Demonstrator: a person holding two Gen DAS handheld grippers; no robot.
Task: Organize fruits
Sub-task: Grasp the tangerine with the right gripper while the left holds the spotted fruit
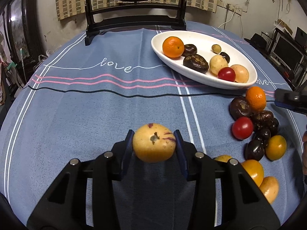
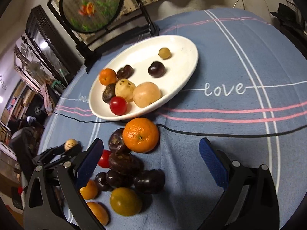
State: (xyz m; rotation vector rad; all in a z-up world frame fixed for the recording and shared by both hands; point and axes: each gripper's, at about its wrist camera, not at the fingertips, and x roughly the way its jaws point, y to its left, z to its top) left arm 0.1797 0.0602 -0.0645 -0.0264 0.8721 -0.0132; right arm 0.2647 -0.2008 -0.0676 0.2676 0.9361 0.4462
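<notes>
My left gripper (image 1: 154,135) is shut on a yellow fruit with purple streaks (image 1: 153,147), held just above the blue cloth; the pads press on both of its sides. The same gripper (image 2: 65,150) and fruit (image 2: 70,143) show small at the left of the right wrist view. My right gripper (image 2: 151,143) is open above a loose pile, with an orange (image 2: 141,135) just ahead between its fingers. Dark chestnut-like fruits (image 2: 124,163), a red tomato (image 2: 103,159) and a yellow-green fruit (image 2: 125,201) lie in the pile. Behind it stands a white oval dish (image 2: 191,57) holding several fruits.
The blue tablecloth (image 1: 86,105) with "love" lettering covers the round table. A black-framed round screen (image 1: 134,23) stands at the far edge behind the dish (image 1: 159,38). Furniture and shelves crowd the room at the left and right.
</notes>
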